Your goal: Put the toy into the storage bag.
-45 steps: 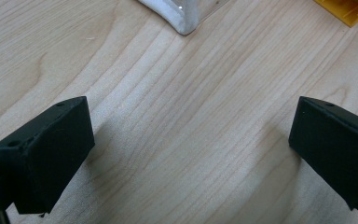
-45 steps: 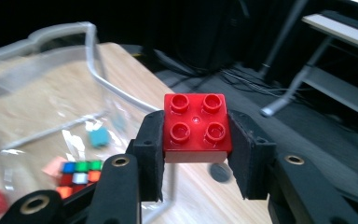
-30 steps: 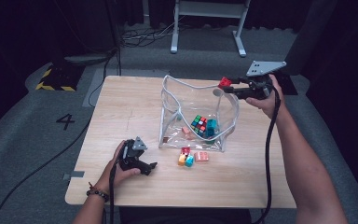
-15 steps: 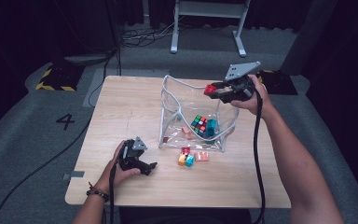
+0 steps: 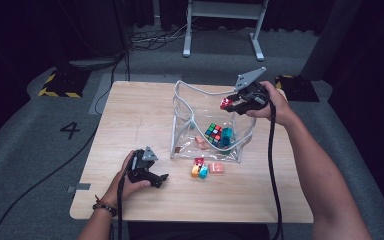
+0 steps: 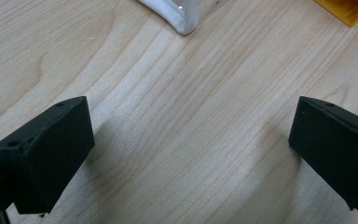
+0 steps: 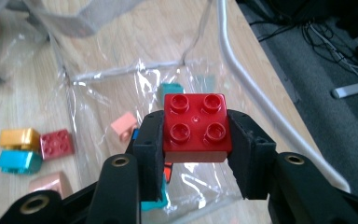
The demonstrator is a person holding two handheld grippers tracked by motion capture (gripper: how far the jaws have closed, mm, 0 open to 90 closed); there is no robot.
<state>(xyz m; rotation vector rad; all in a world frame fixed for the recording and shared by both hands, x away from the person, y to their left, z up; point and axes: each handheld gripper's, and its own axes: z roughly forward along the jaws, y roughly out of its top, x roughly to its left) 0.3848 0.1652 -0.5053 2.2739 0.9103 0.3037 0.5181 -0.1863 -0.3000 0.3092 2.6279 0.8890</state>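
Two black jaws of the right gripper [image 7: 196, 149] clamp a red four-stud plastic brick [image 7: 196, 127] over the open mouth of the clear plastic bag [image 5: 182, 135] near the desk's far edge. Best to lower it inside, clear of the grey rim, before letting go. The left gripper [image 5: 156, 177] rests gaping, empty, near the front-left corner.

We count one clear plastic bag [image 5: 182, 125] on one wooden table [image 5: 130, 115]. Inside the bag we see one colour-puzzle cube [image 5: 213, 132], one teal brick [image 5: 226, 137] and one pink brick [image 5: 199, 142]. Four bricks [image 5: 206, 168] lie outside in front of it. One red brick [image 7: 196, 128] sits clamped between jaws.
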